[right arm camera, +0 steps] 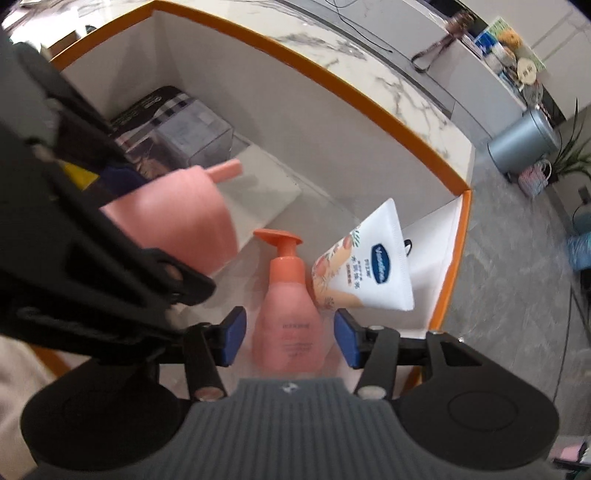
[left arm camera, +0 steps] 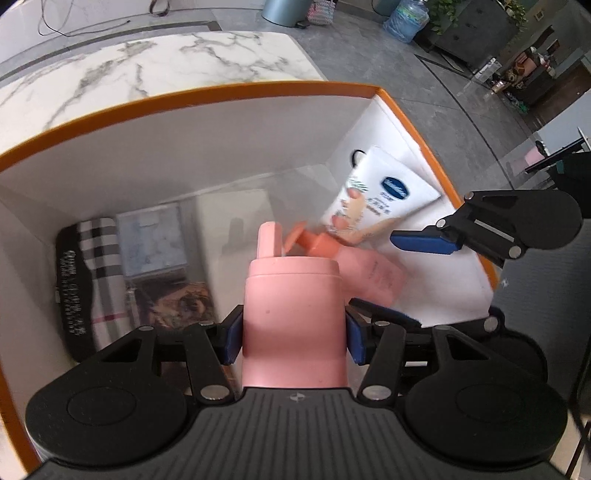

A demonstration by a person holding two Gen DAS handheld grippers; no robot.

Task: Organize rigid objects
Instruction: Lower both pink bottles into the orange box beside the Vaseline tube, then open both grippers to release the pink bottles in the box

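My left gripper (left arm camera: 291,339) is shut on a pink bottle (left arm camera: 291,317) with a flip cap, held over the white, orange-rimmed box (left arm camera: 229,92). The bottle also shows in the right wrist view (right arm camera: 177,218). Inside the box lie an orange pump bottle (right arm camera: 288,306), also in the left wrist view (left arm camera: 365,273), and a white Vaseline tube (right arm camera: 373,266) leaning on the right wall (left arm camera: 376,192). My right gripper (right arm camera: 290,338) is open, its jaws either side of the pump bottle without pressing it. It shows at the box's right rim in the left wrist view (left arm camera: 424,240).
The box's left part holds a plaid pouch (left arm camera: 88,280), a clear case (left arm camera: 153,240) and a white flat box (right arm camera: 258,192). The box (right arm camera: 332,77) sits on a marble tabletop (left arm camera: 147,74). Grey floor, a bin (right arm camera: 524,144) and a water jug (left arm camera: 406,18) lie beyond.
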